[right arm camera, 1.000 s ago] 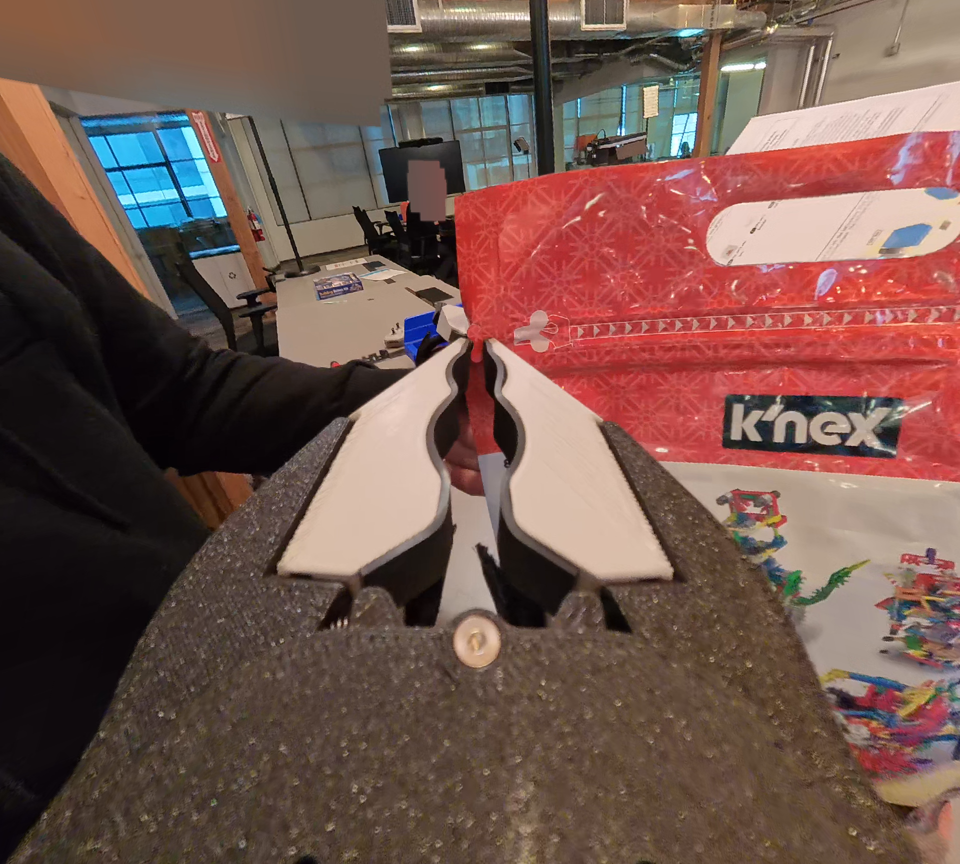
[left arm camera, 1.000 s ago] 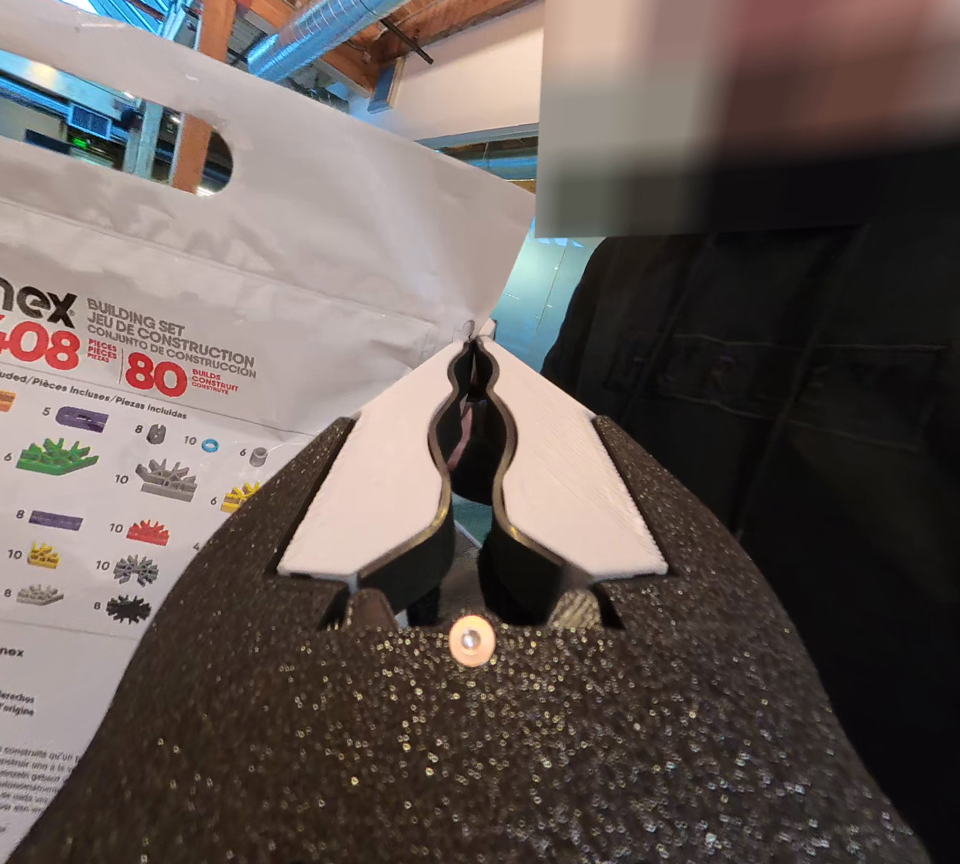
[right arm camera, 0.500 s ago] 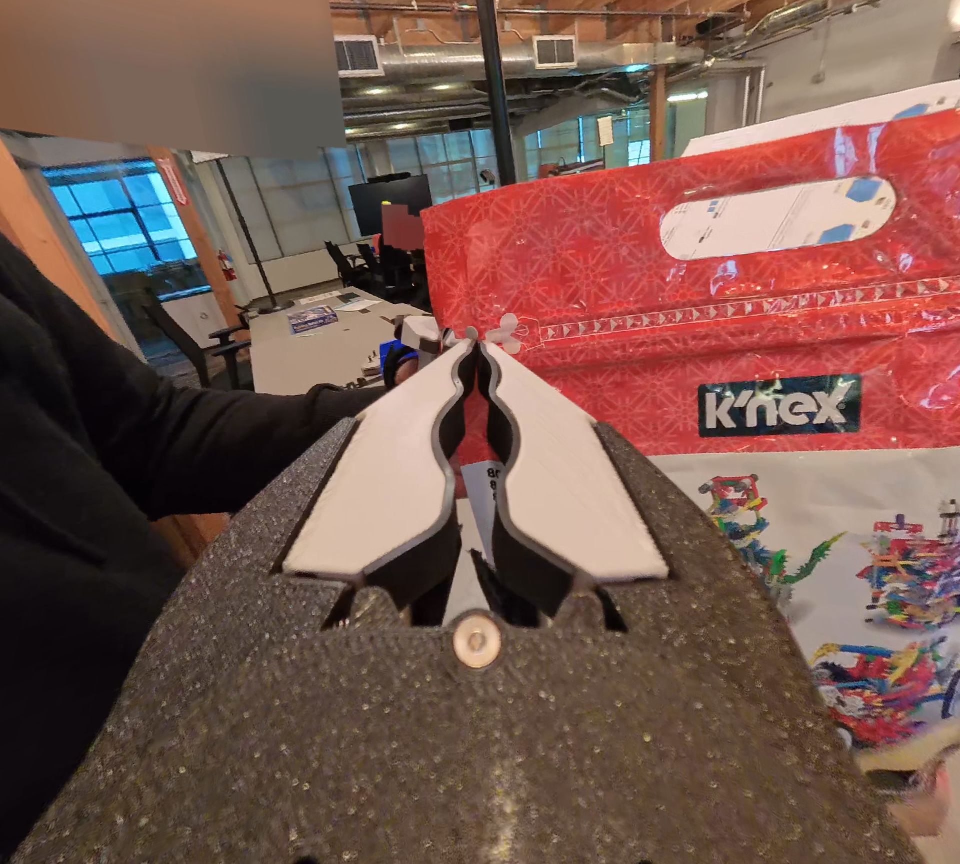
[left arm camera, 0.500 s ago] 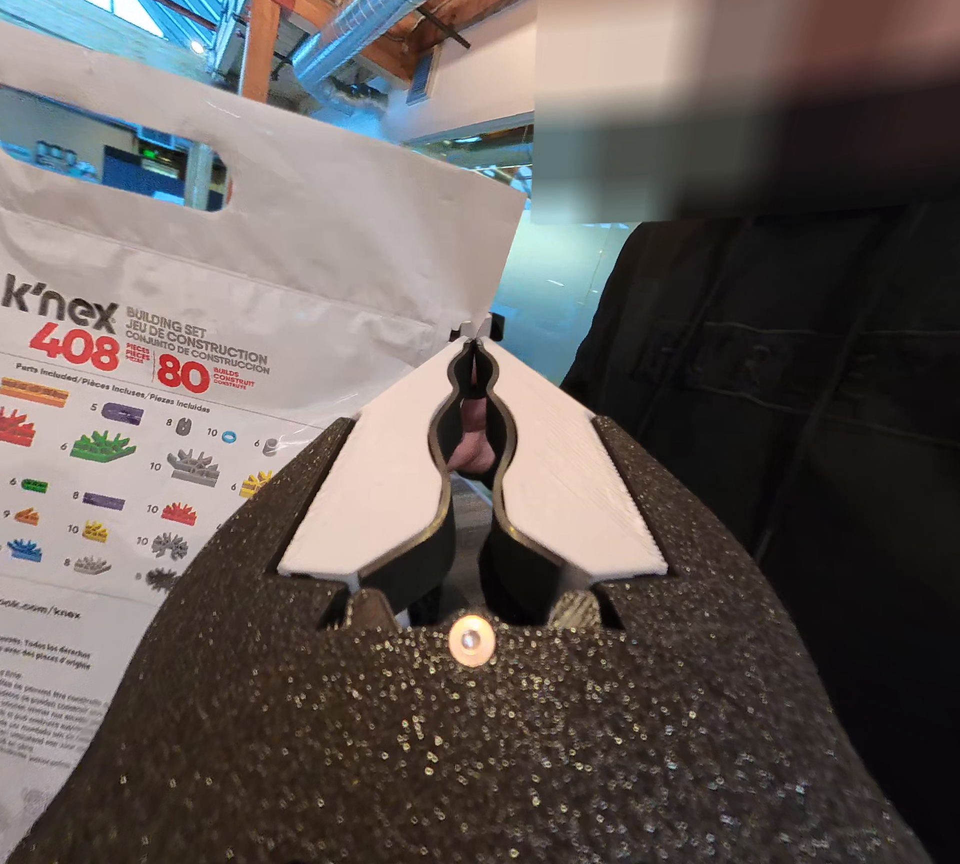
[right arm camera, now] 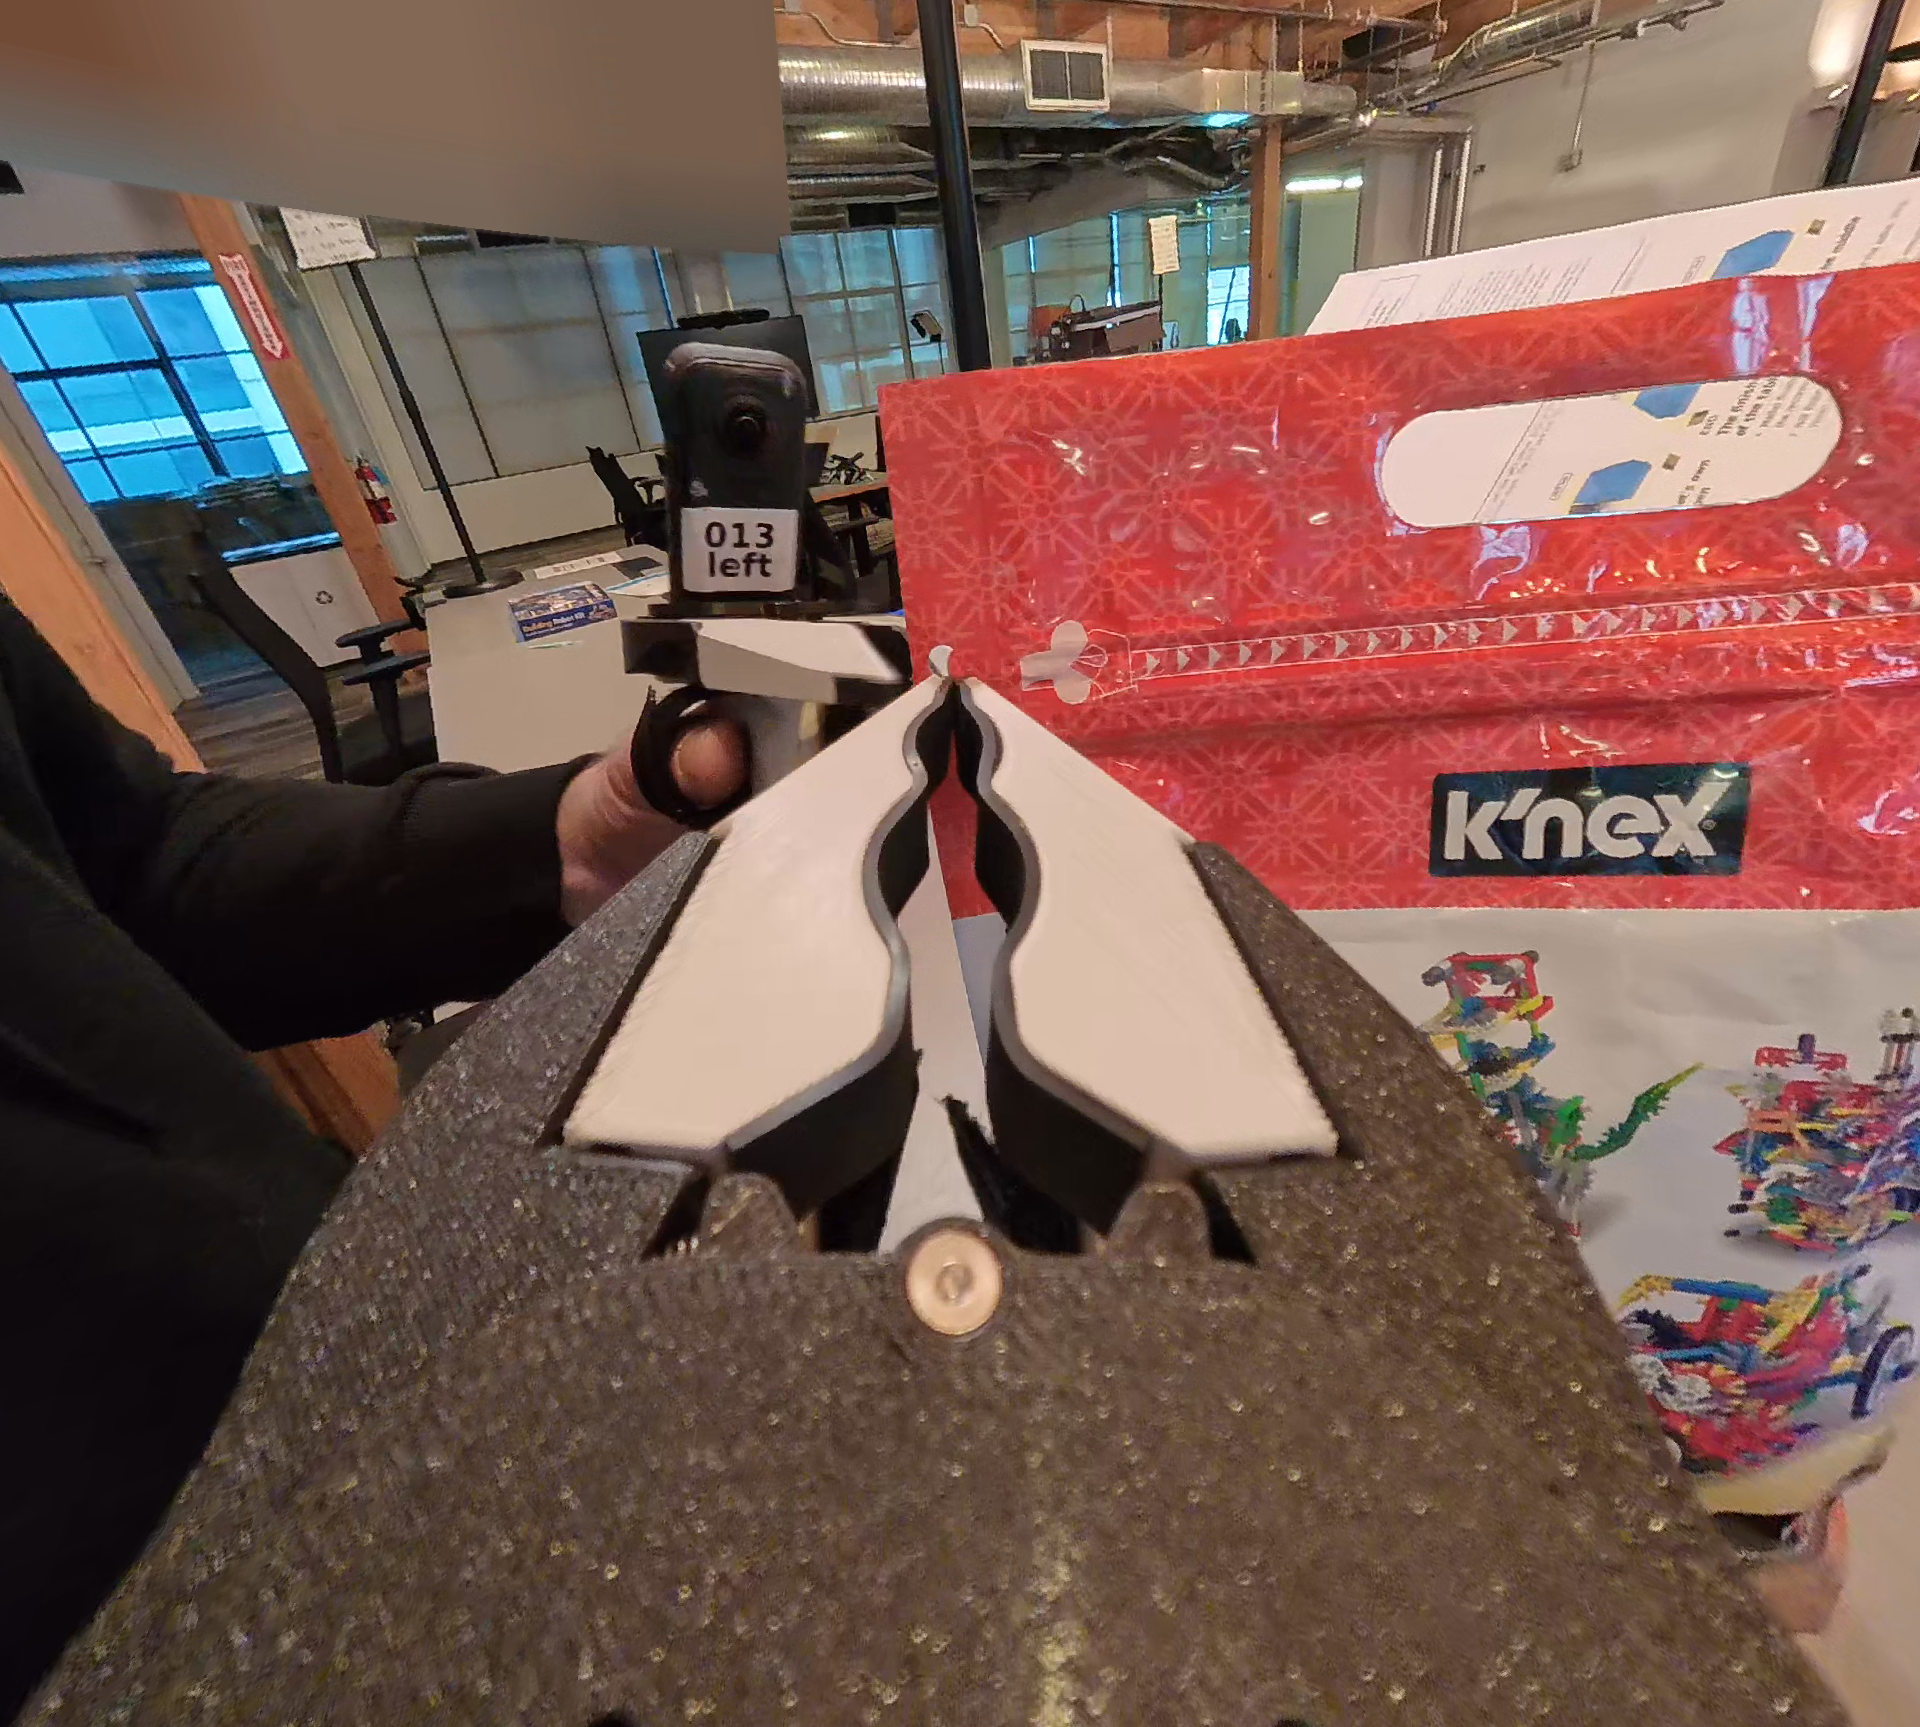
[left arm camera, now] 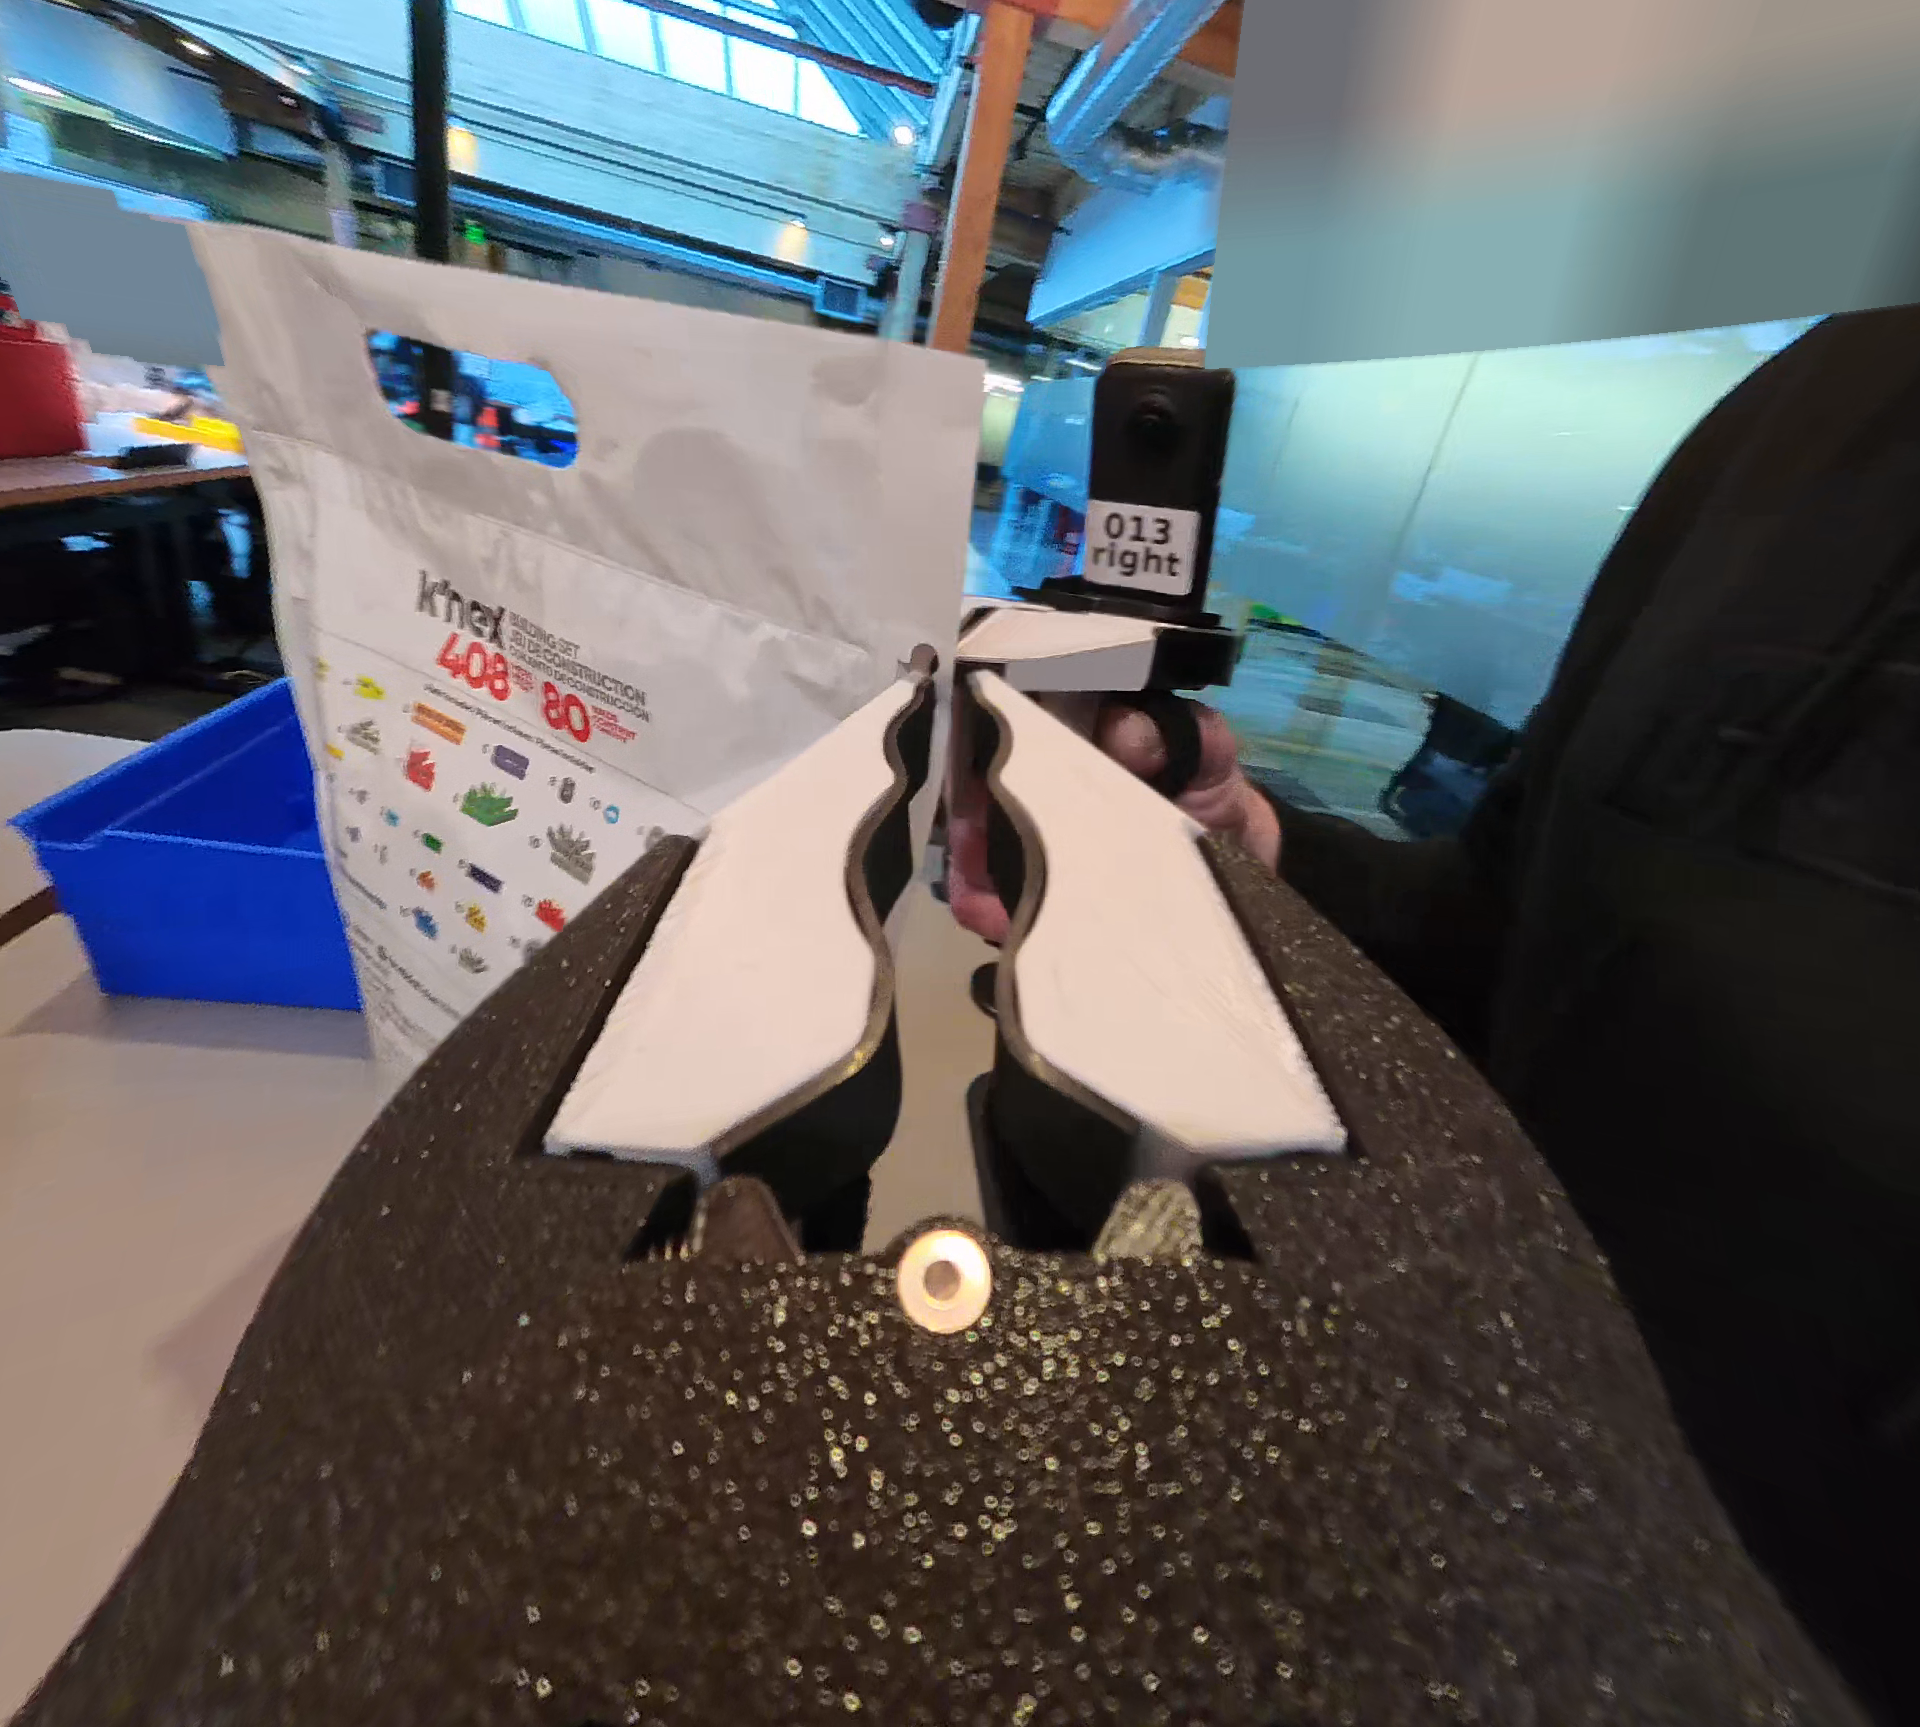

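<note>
Two grippers meet at one side edge of the printed toy bag (left arm camera: 623, 534), which stands upright on the white table (left arm camera: 156, 1210) with a blue bin (left arm camera: 187, 846) just beside it at nine o'clock in your left wrist view. Your right gripper (right arm camera: 948, 690) has its jaws pressed together on that edge, near the end of the zip strip. Your left gripper (left arm camera: 943, 685) has its jaws slightly parted, tips either side of the same edge, not clearly clamping it.

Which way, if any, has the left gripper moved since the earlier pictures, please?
Yes: left gripper drew back, tilting down; the wooden post looks smaller, and the table now shows.
</note>
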`<state>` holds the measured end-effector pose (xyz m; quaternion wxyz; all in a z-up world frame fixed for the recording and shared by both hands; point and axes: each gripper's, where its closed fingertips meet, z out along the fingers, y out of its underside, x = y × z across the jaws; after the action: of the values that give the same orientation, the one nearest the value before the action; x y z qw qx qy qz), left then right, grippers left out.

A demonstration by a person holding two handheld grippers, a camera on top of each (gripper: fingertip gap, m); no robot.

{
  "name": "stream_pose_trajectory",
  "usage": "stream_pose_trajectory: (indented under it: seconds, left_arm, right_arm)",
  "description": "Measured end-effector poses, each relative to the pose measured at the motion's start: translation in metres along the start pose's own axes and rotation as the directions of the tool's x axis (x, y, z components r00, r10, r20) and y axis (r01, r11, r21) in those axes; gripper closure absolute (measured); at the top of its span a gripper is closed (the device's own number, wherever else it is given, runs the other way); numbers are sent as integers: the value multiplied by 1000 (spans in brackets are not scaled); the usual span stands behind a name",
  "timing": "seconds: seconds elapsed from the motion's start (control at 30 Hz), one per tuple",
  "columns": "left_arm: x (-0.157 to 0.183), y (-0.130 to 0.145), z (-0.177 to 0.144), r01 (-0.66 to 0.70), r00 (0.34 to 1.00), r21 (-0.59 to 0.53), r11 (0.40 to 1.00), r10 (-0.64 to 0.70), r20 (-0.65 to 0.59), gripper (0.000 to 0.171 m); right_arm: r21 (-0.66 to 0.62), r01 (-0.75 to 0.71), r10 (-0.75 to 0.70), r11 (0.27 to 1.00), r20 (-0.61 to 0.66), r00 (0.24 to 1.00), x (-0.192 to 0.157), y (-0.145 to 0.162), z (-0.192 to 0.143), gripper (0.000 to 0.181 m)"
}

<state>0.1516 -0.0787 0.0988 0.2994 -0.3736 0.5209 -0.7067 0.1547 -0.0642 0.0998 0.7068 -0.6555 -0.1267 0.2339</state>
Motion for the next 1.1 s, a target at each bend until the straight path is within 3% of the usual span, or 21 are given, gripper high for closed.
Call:
stream_pose_trajectory:
  seconds: [0.53, 0.7, 0.93, 1.1]
  left_arm:
    - [-3, 1, 7, 2, 1000, -2, 1000, -2, 3, 171]
    - [-1, 1, 9, -6, 1000, -21, 1000, 6, -15, 171]
    - [0, 2, 9, -1, 999, -23, 1000, 0, -34, 171]
    - [1, 2, 10, 10, 999, -17, 1000, -11, -39, 171]
  right_arm:
    - [-33, 113, -117, 993, -168, 979, 9, 0, -6, 173]
    - [-64, 207, -216, 976, -232, 948, 11, -1, -6, 181]
    - [-51, 140, -147, 989, -172, 974, 11, 1, -5, 181]
    - [12, -36, 36, 999, -10, 999, 8, 2, -7, 181]
